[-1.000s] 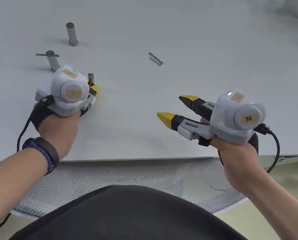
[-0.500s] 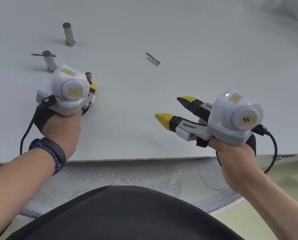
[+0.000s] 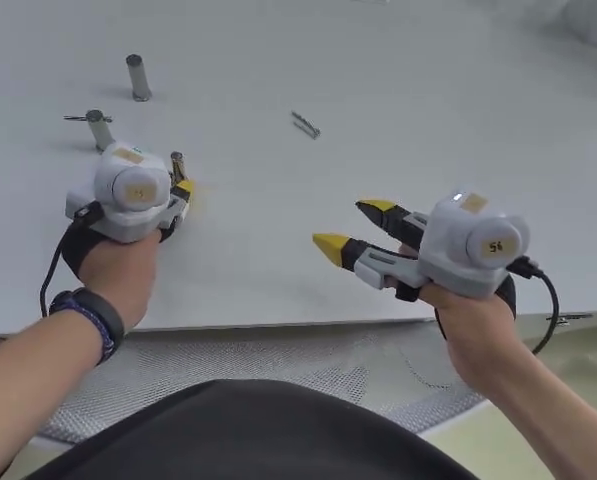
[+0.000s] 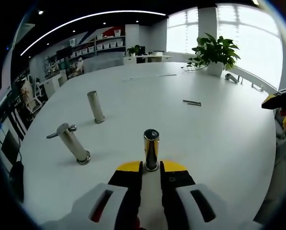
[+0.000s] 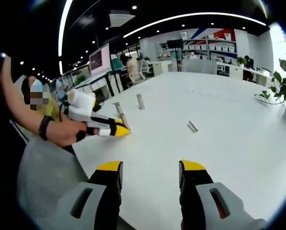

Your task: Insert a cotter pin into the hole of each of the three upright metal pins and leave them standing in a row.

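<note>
Three metal pins stand on the white table [image 3: 428, 110]. My left gripper [image 3: 181, 187] is shut on the nearest pin [image 3: 176, 165] low on its shaft [image 4: 151, 148], and it stands upright. The middle pin [image 3: 98, 128] [image 4: 73, 143] has a cotter pin [image 4: 61, 132] through its top. Behind it stands the far pin [image 3: 138, 77] [image 4: 96, 106], bare. A loose cotter pin [image 3: 305, 125] [image 4: 192, 102] [image 5: 192, 126] lies flat to the right of the row. My right gripper [image 3: 355, 225] [image 5: 151, 167] hovers open over the table's near edge, holding nothing, well short of that loose pin.
The table's front edge [image 3: 278, 322] runs just under both hands, with a mesh chair seat [image 3: 228, 370] below it. A potted plant [image 4: 214, 52] stands at the table's far end. A person's arm and the left gripper [image 5: 104, 127] appear in the right gripper view.
</note>
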Demonstrator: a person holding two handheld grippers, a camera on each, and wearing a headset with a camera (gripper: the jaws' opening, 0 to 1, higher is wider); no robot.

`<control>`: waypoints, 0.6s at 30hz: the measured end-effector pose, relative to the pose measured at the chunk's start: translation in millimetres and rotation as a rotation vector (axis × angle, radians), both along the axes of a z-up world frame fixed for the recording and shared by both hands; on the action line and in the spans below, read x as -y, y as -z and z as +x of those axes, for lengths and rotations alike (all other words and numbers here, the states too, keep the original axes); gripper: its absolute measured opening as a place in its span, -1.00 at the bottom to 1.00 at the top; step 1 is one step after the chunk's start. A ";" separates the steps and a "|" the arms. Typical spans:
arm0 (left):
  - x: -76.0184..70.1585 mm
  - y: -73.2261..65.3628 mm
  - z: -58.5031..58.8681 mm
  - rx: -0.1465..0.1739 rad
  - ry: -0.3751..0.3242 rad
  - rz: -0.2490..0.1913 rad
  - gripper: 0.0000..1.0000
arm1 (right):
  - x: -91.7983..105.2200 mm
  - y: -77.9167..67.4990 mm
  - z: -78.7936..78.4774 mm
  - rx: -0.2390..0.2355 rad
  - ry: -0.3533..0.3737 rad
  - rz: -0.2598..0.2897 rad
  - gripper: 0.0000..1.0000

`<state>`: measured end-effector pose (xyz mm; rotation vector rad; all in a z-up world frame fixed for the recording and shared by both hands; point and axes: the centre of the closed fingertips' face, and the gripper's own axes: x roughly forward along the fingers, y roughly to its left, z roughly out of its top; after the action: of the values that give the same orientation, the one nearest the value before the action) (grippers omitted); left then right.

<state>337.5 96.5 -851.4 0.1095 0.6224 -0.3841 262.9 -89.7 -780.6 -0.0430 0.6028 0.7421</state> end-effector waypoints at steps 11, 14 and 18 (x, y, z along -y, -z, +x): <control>-11.1 -12.3 -10.7 0.007 0.020 -0.004 -0.67 | -4.4 0.5 -0.3 -0.006 0.002 0.014 -0.01; -13.1 -12.9 -13.0 0.005 0.028 -0.007 -0.65 | -5.2 0.6 -0.6 -0.007 0.004 0.020 -0.01; -13.7 -16.6 -18.7 0.003 0.054 -0.007 -0.62 | -6.8 1.4 -0.9 -0.010 0.008 0.027 -0.01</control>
<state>318.8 110.2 -834.8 0.1208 0.6162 -0.4382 262.0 -82.8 -782.1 -0.0119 0.6015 0.7435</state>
